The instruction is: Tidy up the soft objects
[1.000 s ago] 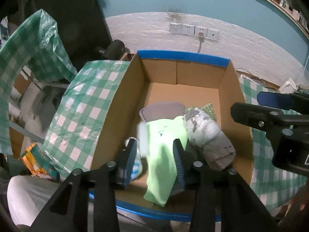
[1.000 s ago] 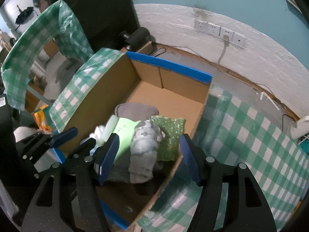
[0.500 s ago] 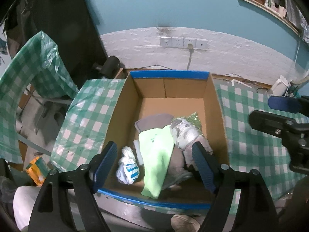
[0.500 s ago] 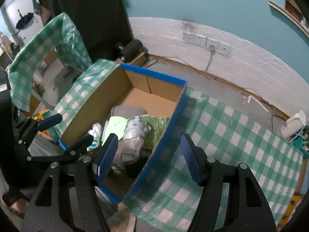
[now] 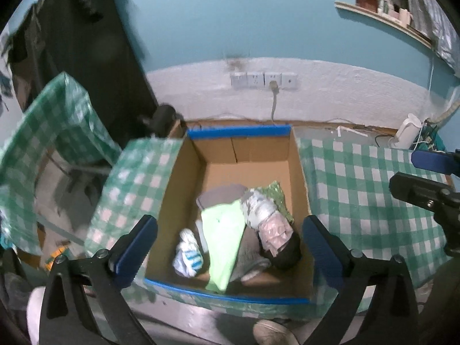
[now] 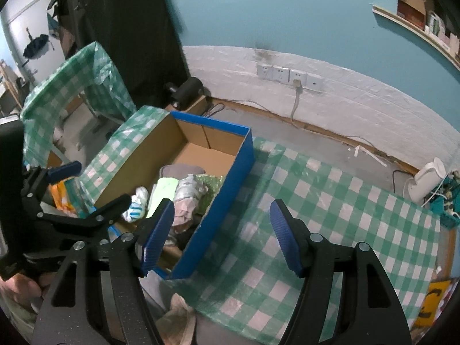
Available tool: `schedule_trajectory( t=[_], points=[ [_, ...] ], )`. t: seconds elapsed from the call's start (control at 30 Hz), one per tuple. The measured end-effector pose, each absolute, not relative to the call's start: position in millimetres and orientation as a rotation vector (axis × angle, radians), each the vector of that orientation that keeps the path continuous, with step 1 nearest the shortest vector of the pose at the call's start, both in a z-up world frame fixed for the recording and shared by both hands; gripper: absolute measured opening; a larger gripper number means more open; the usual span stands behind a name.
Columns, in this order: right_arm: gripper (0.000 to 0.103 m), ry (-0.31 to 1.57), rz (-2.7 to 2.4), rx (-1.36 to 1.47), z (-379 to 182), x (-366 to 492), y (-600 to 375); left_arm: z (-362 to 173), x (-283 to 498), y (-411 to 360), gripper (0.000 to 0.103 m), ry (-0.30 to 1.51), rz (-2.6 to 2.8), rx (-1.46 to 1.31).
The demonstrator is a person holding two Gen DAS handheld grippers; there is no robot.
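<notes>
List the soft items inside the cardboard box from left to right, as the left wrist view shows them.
White and blue sock bundle → lime green cloth → grey-white and pink rolled garment.

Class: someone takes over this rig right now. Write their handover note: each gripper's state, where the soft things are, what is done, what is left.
Left gripper: open, empty, above the box.
Right gripper: open, empty, over the checked cloth beside the box.
In the box: green cloth, white-blue bundle, grey rolled bundle, green bubble wrap, grey piece.
Done: all visible soft things are boxed.
Left: none seen outside; maybe tidy the pile.
</notes>
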State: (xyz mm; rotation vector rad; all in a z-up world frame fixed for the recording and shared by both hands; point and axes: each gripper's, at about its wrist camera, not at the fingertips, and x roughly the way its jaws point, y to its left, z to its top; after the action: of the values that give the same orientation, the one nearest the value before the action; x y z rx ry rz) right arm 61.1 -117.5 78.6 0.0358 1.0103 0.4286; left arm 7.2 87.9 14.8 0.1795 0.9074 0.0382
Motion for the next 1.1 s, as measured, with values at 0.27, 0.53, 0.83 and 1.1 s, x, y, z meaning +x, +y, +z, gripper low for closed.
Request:
schedule_trajectory(
  t=[0.27, 0.53, 0.83, 1.1],
  points=[
    [0.070, 0.998, 0.401, 0.054, 77, 57, -135, 31, 1, 73, 0.101, 0.863, 0.014, 0.203],
    [0.070, 1.020, 0.375, 0.068, 67, 54, -150, 28, 5, 65, 0.101, 0.903, 0.014, 0.211],
    [0.071, 1.019, 0.368, 0.069, 67, 52, -156, 26, 7, 63, 0.101, 0.912, 0.004, 0.201],
    [0.072, 1.015, 0.372, 0.066, 68, 52, -156, 25, 6, 62, 0.101, 0.915, 0.001, 0.207]
  ],
)
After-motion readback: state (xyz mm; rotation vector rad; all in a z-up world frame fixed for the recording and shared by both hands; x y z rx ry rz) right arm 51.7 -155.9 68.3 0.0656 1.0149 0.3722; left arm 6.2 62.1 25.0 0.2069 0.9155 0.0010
